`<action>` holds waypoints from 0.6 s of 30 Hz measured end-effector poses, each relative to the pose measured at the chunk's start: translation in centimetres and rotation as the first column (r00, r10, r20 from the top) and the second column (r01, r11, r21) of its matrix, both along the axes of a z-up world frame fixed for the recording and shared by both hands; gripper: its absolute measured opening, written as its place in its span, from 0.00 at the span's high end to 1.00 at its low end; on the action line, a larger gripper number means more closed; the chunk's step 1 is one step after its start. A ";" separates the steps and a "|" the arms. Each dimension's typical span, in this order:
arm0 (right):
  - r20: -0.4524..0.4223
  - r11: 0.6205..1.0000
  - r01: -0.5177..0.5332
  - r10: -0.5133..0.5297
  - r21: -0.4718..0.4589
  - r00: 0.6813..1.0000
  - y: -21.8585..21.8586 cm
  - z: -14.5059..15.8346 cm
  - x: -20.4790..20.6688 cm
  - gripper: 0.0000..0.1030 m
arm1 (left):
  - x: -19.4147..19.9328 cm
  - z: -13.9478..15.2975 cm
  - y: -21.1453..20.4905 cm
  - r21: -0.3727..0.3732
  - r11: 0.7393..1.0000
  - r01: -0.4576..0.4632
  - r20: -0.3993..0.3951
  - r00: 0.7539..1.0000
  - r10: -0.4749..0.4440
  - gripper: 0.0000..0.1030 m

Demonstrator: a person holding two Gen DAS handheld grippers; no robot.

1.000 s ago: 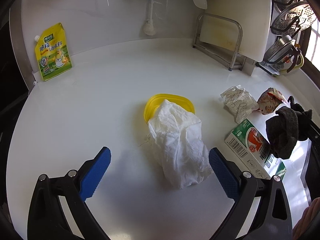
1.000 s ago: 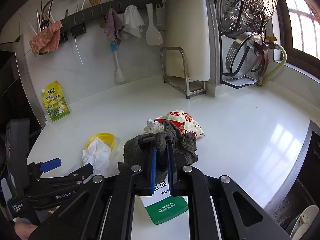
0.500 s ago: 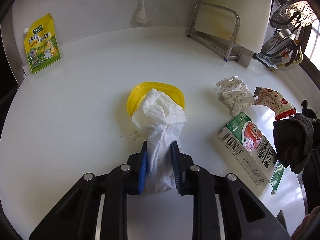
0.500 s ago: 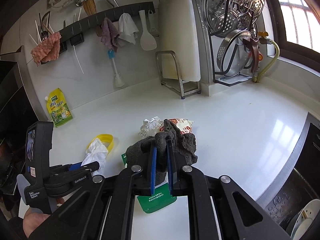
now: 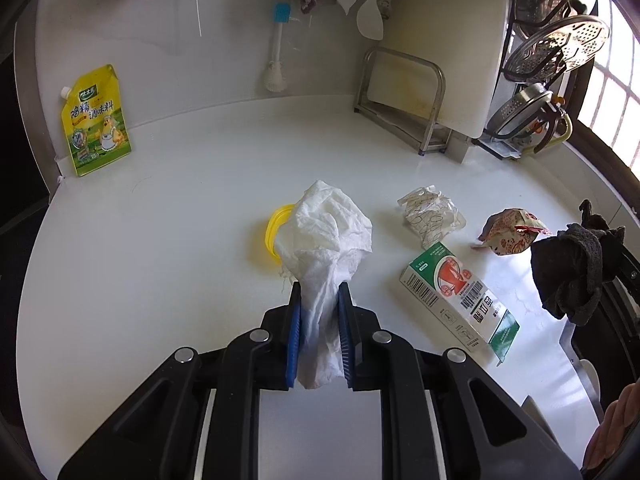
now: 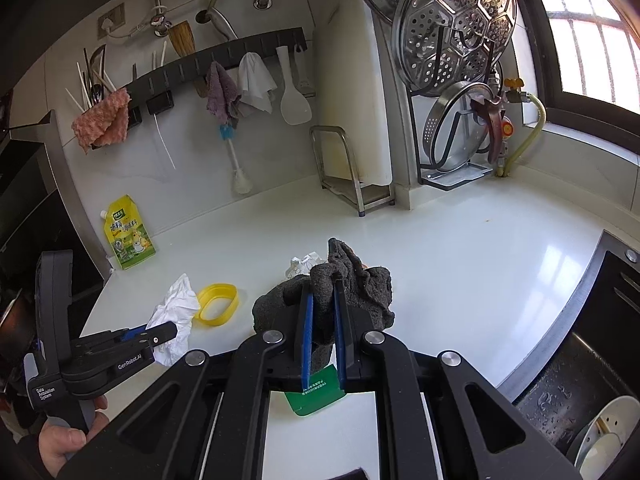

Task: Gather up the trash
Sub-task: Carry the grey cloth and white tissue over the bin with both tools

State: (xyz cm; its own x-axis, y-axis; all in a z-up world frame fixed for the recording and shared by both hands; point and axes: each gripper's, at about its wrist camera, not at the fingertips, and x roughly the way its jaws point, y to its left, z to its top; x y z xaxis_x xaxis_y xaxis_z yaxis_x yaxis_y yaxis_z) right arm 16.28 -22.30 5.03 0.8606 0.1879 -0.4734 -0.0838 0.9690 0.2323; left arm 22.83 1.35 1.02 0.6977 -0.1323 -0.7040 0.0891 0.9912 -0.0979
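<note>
My left gripper (image 5: 319,292) is shut on a crumpled white paper towel (image 5: 326,236) and holds it lifted above the white counter; both also show in the right wrist view (image 6: 172,312). A yellow plastic lid (image 5: 272,236) lies on the counter behind the towel. My right gripper (image 6: 321,292) is shut on a dark grey rag (image 6: 352,280), which hangs at the right in the left wrist view (image 5: 568,268). On the counter lie a green and white carton (image 5: 456,296), a clear crumpled wrapper (image 5: 430,216) and a red patterned snack bag (image 5: 510,234).
A yellow seasoning pouch (image 5: 96,120) leans on the back wall at left. A metal rack with a white cutting board (image 5: 436,48) stands at the back right, beside steamer trays (image 6: 456,20). A sink with a dish (image 6: 608,428) lies at the right.
My left gripper closed on the paper towel and lifted it off the counter, uncovering the yellow lid. My right gripper kept hold of the rag and rose a little.
</note>
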 end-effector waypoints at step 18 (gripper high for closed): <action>0.064 0.998 -0.054 0.055 -0.015 0.996 1.9 6.2 -1.7 0.91 | -4.1 2.6 1.1 -0.015 0.999 0.042 0.044 0.998 -0.041 0.83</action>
State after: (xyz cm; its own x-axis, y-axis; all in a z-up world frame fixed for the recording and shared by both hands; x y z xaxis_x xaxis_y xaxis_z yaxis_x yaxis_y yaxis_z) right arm 14.60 -20.38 11.23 0.8780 0.2294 -0.4202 -0.1509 0.9656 0.2118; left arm 18.73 2.47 3.65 0.7213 -0.1726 -0.6708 0.1348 0.9849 -0.1085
